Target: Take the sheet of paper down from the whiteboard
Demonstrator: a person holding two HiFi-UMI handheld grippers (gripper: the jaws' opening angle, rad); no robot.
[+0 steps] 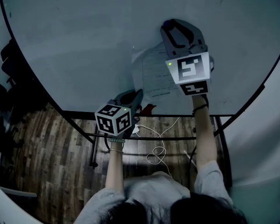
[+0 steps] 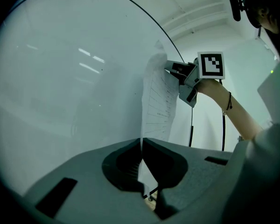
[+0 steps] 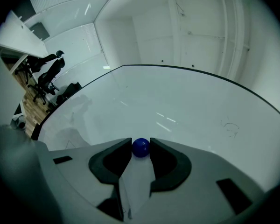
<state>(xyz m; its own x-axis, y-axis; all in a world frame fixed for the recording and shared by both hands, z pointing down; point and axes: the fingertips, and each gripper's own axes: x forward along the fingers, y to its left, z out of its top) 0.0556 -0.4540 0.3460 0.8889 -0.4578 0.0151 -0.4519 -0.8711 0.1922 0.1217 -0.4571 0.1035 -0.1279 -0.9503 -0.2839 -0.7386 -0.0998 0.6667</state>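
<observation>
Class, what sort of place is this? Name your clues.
Probably an office or meeting room: a big whiteboard carrying a sheet of paper and a blue magnet, plus office chairs and wood flooring.

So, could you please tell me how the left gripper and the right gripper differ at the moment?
The left gripper is shut thin on the paper's lower edge; the right gripper is closed wider on the blue magnet at its top. The left gripper sits low, the right gripper high. Both are at the whiteboard.
</observation>
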